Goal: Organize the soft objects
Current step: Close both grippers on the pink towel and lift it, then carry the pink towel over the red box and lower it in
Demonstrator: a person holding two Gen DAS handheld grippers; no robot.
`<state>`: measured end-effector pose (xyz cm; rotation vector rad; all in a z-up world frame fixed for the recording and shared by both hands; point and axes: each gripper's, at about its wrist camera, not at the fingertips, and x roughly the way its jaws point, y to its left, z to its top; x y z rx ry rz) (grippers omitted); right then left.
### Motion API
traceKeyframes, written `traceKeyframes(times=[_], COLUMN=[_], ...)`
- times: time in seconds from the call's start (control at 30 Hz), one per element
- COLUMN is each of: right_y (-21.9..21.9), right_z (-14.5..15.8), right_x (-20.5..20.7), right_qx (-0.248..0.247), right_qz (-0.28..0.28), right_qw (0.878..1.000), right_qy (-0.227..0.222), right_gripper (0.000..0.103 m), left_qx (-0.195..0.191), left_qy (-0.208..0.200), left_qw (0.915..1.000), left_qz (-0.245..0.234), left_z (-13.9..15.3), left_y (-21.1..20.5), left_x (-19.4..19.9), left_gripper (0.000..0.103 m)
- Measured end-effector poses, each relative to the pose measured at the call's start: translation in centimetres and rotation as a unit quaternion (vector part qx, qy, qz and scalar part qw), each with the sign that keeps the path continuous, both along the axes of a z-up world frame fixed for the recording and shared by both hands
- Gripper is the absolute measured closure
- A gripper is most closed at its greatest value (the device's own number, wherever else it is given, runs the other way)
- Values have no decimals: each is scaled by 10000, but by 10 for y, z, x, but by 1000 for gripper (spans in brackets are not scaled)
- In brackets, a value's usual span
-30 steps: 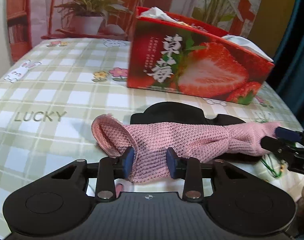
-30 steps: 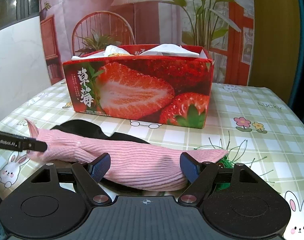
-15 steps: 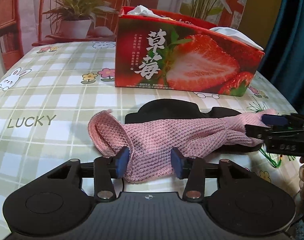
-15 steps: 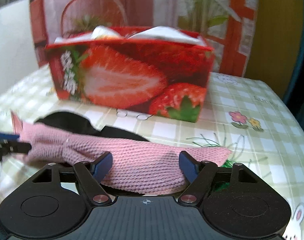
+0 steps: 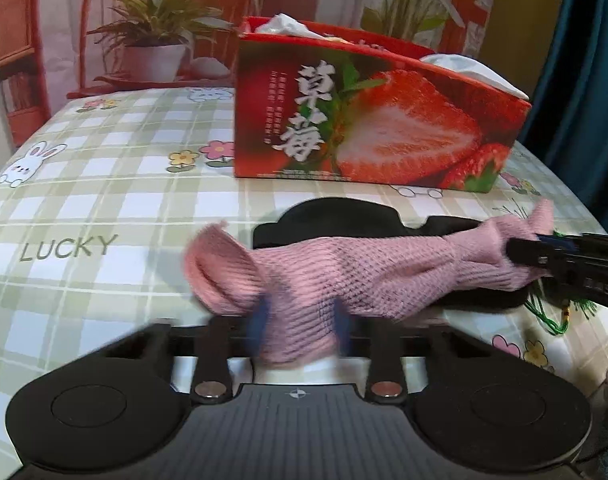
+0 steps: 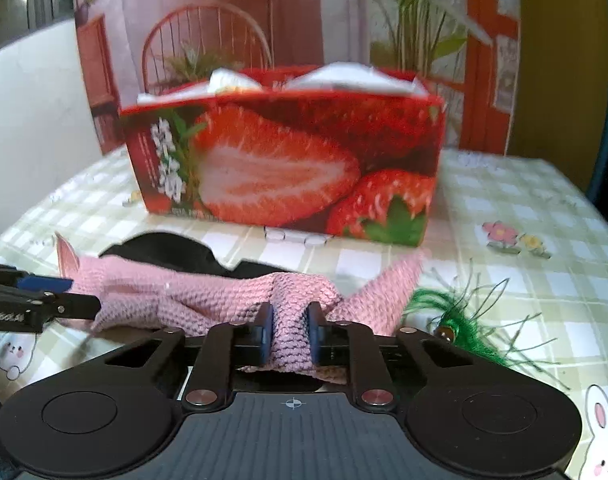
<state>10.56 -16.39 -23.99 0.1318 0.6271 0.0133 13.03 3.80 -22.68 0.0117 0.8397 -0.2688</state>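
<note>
A long pink knitted piece (image 5: 364,276) lies across a flat black fabric item (image 5: 336,216) on the checked tablecloth. My left gripper (image 5: 300,320) holds its near left end; the jaws are closing, with the knit bunched between the pads. In the right wrist view my right gripper (image 6: 290,328) is closing on the other end of the pink knit (image 6: 192,292), pinching it into a narrow fold. Each gripper also shows in the other's view: the right gripper (image 5: 524,246) at the knit's far right, the left gripper (image 6: 70,292) at its left.
A red strawberry-printed box (image 5: 364,120) with white items inside stands just behind the knit, also seen as the box (image 6: 284,168) in the right wrist view. A green tasselled thing (image 6: 448,312) lies right of the right gripper. The tablecloth (image 5: 104,200) stretches away to the left.
Both grippers' jaws have closed in from wide apart onto the pink knit, gathering it into folds. The right end of the knit now sticks up.
</note>
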Motion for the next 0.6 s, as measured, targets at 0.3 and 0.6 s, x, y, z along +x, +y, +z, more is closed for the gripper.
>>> traceKeyframes(times=[0.3,0.6], right_y=[4,-5], right_z=[33,34], right_x=[-24,-28], right_qx=[-289,-36], right_qz=[220,157], right_qw=[9933,9930], right_qy=[-1099,-1172], right_gripper=[88,88], left_qx=[-296,-558], left_qy=[-969,-1236], left_qw=[9948,9908], left_qz=[82,-17], left_z=[33,45], left_y=[5,2], left_x=[-17,-26], left_gripper=[87,87])
